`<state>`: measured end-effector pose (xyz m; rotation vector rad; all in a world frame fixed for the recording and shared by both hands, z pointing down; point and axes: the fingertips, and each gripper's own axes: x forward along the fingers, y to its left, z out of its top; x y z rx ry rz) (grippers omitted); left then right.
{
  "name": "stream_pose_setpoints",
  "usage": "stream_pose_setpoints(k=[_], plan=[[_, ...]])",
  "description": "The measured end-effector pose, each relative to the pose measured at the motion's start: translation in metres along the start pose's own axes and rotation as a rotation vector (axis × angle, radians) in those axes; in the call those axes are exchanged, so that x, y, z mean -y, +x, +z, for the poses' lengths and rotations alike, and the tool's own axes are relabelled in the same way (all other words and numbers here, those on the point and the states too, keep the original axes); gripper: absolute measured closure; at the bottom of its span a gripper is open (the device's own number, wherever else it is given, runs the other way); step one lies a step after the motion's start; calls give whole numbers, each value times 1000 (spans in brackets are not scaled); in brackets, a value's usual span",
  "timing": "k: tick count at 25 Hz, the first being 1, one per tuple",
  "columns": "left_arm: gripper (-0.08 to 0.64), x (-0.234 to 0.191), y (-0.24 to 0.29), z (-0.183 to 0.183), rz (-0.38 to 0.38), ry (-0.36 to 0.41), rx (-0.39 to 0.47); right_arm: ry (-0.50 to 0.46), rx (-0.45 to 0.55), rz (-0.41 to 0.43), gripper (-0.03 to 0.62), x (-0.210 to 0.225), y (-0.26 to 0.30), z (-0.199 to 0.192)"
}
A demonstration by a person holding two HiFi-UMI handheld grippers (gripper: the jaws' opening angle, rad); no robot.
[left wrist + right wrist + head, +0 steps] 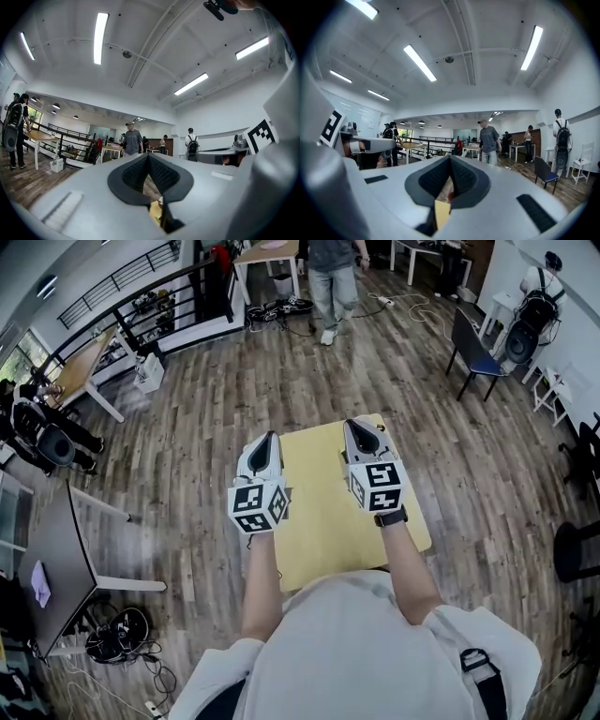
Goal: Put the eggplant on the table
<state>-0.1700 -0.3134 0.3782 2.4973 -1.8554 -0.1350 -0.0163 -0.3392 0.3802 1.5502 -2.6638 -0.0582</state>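
"Holding them up, why?"
"Getting ready, I think. My left gripper (269, 437) and right gripper (355, 424) are pressed together, pinching nothing. No eggplant shows near them, only the yellow table (319, 507) under them"

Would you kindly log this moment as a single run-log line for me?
left gripper: shut, empty | right gripper: shut, empty | both held level over yellow table | eggplant: not in view
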Motion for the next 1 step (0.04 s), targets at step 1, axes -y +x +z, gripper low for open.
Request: stream_pose_setpoints(k=[1], plan=[[552, 0, 1, -1, 1, 0, -2, 0, -2, 2, 581, 0, 1, -1]])
